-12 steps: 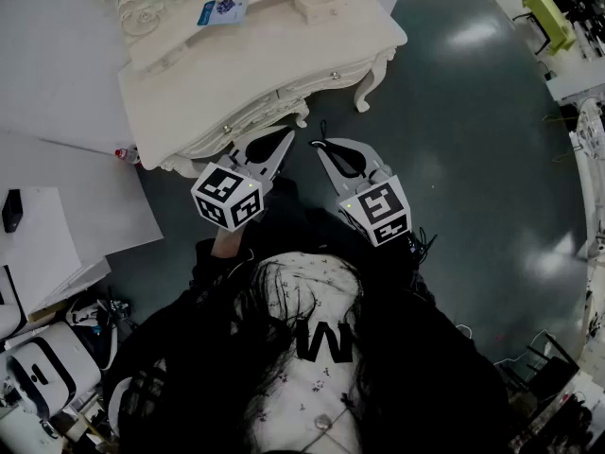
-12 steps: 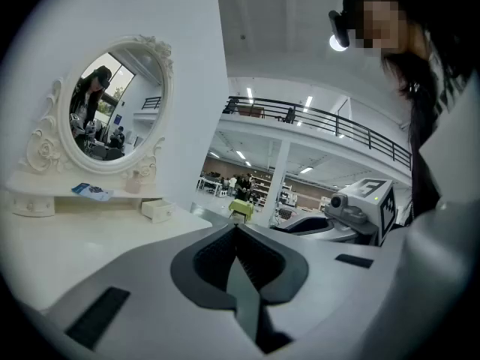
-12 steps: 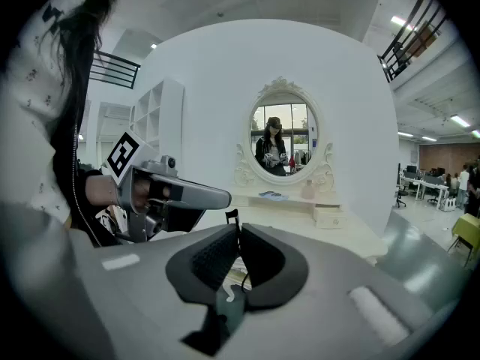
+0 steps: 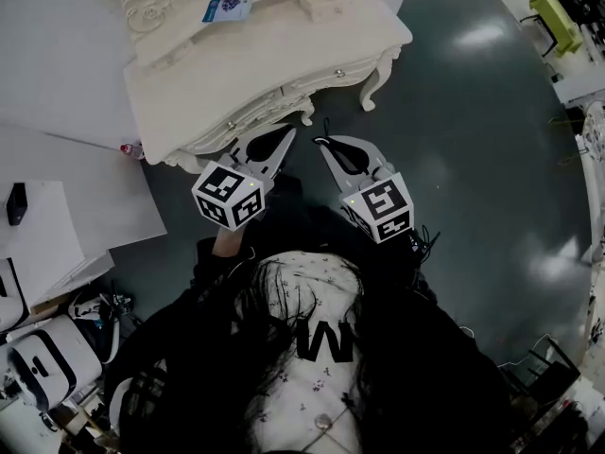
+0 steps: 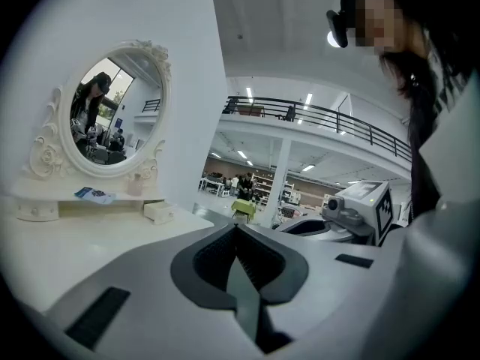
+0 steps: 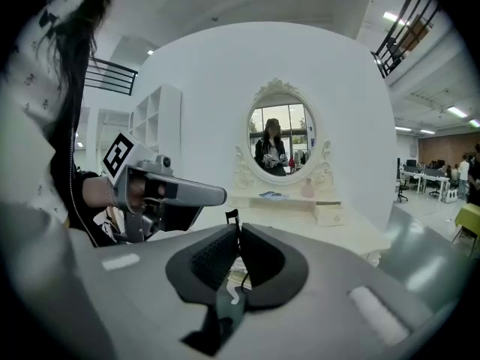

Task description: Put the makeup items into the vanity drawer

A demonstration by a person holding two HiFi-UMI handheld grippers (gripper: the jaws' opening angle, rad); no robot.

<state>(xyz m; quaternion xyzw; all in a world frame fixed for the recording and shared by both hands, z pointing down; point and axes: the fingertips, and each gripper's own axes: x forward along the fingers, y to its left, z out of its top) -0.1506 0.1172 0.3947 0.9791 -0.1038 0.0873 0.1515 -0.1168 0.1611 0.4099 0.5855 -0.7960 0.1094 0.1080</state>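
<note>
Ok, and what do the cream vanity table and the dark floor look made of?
Cream vanity table: probably painted wood or moulded board, satin finish; carved scalloped edges, curved legs, even colour, no grain.
Dark grey floor: likely sealed concrete or resin coating, glossy; seamless, with soft reflections of lights.

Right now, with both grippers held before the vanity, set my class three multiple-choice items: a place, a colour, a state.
1. Where is the small box? A on the vanity top; B on the floor; C in a gripper.
2. The vanity is: A black; B cream-white; C red.
3. The left gripper and right gripper are: A both open; B both shut, empty; C holding a bottle.
Answers: 1 A, it stands on the tabletop; 2 B, it is pale all over; 3 B, each gripper view shows jaws together with nothing between.
</note>
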